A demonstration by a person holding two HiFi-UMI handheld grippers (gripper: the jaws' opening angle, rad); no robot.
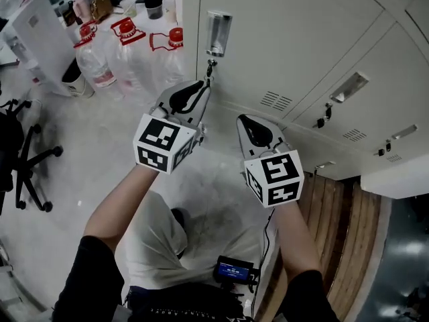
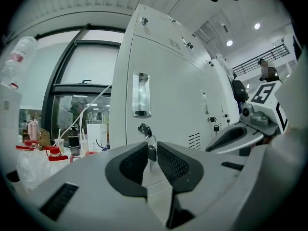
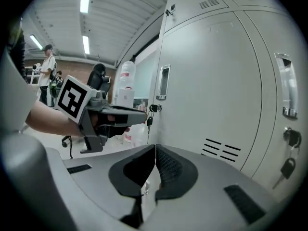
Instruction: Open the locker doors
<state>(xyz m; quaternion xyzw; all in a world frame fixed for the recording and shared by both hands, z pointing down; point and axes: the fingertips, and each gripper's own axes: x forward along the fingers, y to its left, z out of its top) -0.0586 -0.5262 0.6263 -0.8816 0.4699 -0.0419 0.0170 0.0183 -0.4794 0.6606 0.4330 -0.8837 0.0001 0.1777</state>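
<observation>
A bank of pale grey lockers [image 1: 295,32] stands in front of me. The nearest door has a recessed metal handle [image 1: 218,32], with a lock [image 2: 144,129] and a hanging key [image 1: 209,66] below it. My left gripper [image 1: 203,86] points level at that lock. Its jaws are a narrow gap apart, and in the left gripper view the dangling key [image 2: 152,153] shows in the gap; I see no press on it. My right gripper [image 1: 242,119] is to the right of it and nearer to me, facing the same door, shut with nothing between its pads [image 3: 163,165].
Several large water bottles with red caps [image 1: 114,52] stand on the floor left of the lockers. An office chair [image 1: 20,153] is at the far left. The neighbouring doors carry their own locks and keys [image 1: 324,116]. A wooden floor strip [image 1: 342,233] runs at the right.
</observation>
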